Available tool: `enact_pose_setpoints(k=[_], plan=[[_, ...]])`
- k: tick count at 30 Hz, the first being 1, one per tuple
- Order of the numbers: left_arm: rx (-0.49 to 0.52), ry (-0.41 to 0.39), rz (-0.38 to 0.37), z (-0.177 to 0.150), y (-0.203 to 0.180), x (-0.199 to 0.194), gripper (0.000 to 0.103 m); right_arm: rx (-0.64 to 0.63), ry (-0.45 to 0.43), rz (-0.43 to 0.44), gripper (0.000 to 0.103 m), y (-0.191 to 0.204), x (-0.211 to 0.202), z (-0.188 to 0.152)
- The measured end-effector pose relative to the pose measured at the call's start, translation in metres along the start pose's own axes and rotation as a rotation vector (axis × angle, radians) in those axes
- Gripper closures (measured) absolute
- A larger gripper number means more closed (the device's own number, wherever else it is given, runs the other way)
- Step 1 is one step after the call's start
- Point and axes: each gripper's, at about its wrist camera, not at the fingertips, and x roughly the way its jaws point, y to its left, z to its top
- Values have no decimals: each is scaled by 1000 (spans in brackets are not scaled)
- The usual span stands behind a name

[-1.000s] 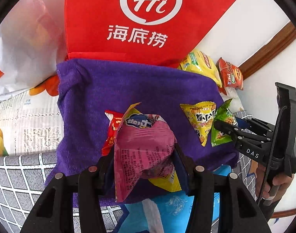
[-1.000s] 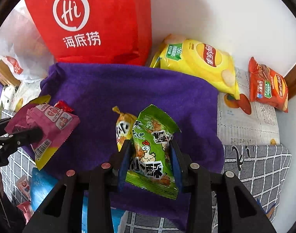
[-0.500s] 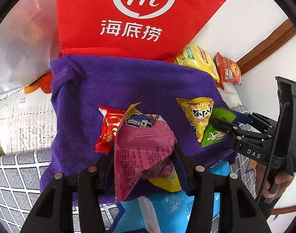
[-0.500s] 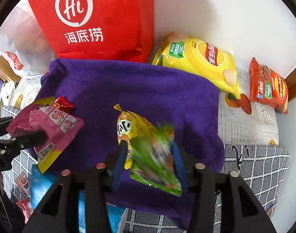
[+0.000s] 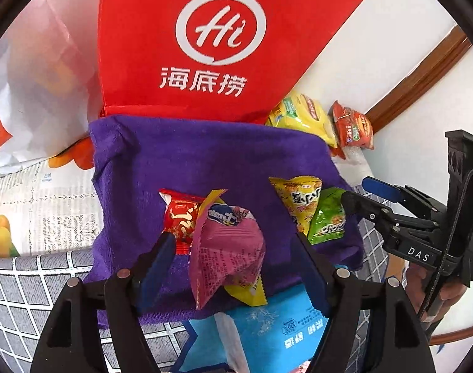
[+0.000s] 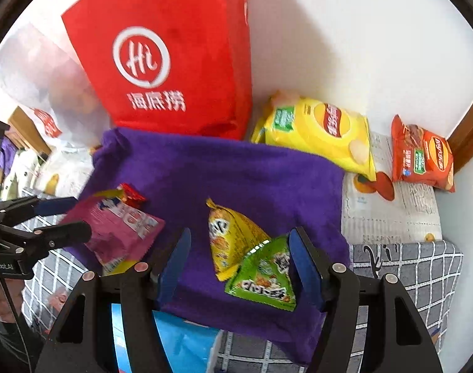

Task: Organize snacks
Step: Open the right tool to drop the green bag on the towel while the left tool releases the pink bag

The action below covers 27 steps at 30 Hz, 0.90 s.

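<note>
My left gripper [image 5: 233, 258] has its jaws spread wide, and the pink snack packet [image 5: 227, 248] sits between them, touching neither blue pad as far as I can see; whether it rests on the purple towel [image 5: 205, 155] or hangs just above it I cannot tell. Just left of it and a little farther, a small red packet [image 5: 180, 217] lies on the towel. My right gripper [image 6: 239, 267] is also wide, gripping nothing: the green snack packet [image 6: 264, 276] lies flat on the towel between its fingers, close to the right pad, with its top corner overlapping the yellow triangular packet [image 6: 230, 236] beside it on the left. Beyond the towel's far edge a red bag [image 6: 171, 56] with a white logo stands against the wall. To the right of that bag lie a big yellow chip bag [image 6: 317, 130] and, farther right, a smaller orange chip bag [image 6: 423, 155]. A blue packet [image 5: 267, 329] pokes out under the towel's near edge.
</note>
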Motion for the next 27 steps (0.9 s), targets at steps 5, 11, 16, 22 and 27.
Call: enact_pose_setpoints(k=[5, 11, 16, 22, 27], plan=[[1, -7, -22, 1, -1, -9, 29, -19, -20, 2, 37, 8, -6, 0], [2, 0, -32, 1, -3, -9, 29, -31, -27, -3, 37, 10, -8, 0], [0, 0, -34, 1, -3, -9, 29, -29, -29, -7, 37, 10, -9, 0], [-4, 0, -41, 1, -2, -11, 29, -31, -24, -16, 37, 10, -7, 0], [-7, -9, -46, 1, -2, -15, 29, -23, -32, -16, 37, 9, -10, 0]])
